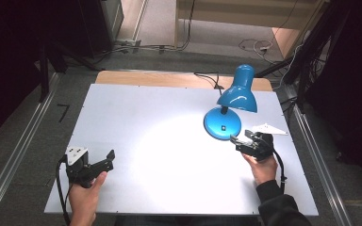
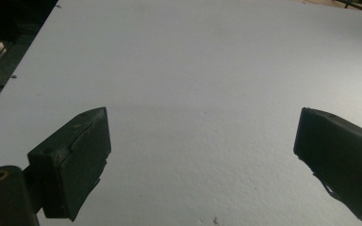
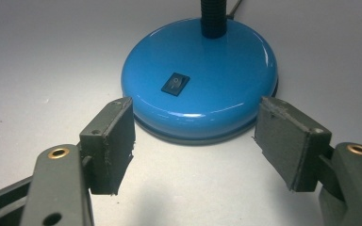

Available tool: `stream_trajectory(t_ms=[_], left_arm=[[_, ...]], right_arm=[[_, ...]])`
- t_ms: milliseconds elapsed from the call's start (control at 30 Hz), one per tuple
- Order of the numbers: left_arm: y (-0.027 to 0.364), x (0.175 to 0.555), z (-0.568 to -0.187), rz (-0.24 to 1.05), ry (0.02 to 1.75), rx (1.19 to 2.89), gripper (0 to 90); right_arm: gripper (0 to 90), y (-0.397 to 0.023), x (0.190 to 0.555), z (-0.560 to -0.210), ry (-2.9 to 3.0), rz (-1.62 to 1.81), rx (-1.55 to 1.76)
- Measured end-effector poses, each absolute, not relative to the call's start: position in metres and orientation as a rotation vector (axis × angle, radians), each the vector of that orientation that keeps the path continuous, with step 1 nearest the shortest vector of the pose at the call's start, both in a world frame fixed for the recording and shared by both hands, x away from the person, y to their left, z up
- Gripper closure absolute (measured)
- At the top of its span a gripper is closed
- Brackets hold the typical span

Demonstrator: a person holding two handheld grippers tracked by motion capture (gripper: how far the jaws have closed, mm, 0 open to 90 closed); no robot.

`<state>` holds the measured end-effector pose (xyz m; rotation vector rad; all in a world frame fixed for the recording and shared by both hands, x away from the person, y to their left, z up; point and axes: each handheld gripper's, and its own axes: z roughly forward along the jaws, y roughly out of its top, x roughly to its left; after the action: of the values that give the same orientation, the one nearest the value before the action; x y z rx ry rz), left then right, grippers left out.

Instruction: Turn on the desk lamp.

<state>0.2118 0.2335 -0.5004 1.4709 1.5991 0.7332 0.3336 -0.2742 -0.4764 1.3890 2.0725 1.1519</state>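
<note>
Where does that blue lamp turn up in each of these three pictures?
High view: the blue lamp stands right of centre on the white table, just ahead of the right gripper.
Left gripper view: bare table, no lamp.
Right gripper view: its round base sits top centre, beyond the open jaws.
Shared landmark: the black switch on the base.

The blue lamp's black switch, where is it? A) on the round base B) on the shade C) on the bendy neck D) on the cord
A: the right gripper view shows the small black rocker switch set into the top of the lamp's round blue base, in front of the black neck.
</note>
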Motion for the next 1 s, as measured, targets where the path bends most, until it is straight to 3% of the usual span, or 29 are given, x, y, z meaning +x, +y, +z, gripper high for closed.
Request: stream_trajectory(t_ms=[1000], left_arm=[[0.236,0.210,-0.501,0.724,1.612,1.463,5.3]], right_arm=[[27.9,-0.318,0.298,-0.482,2.050,1.140,1.423]])
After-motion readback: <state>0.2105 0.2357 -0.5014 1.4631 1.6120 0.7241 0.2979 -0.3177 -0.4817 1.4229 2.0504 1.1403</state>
